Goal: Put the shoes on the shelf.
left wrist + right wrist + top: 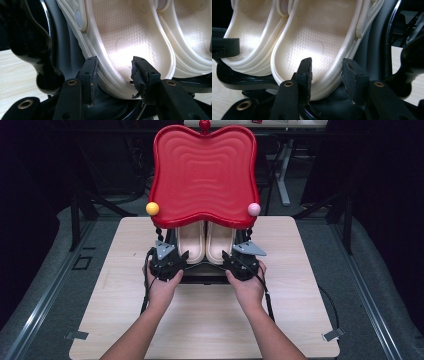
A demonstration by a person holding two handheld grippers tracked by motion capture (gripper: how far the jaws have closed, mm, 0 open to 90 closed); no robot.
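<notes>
At worktop centre: scene below, biggest item first.
Worktop: pale wood, bare toward 6 o'clock.
Red lid: large wavy-edged panel standing open at 12 o'clock, yellow ball and pink ball at its lower corners, red knob on top.
Black frame: glossy base under the lid; holds the footwear.
Cream sandals: pair, side by side, heels toward 6 o'clock, sitting in the frame beneath the lid.
Left hand-held gripper: at 7 o'clock of the pair; jaws apart, straddling the heel rim of the left sandal, one pad outside, one inside. Not clamped.
Right hand-held gripper: at 5 o'clock; jaws apart, straddling the heel rim of the right sandal.
Handling (judgement): moulded foam, so light, springy, wall will squash under the pads. Textured footbed gives grip; outer rim smoother.
Grip point: heel wall, pinch deep.
</notes>
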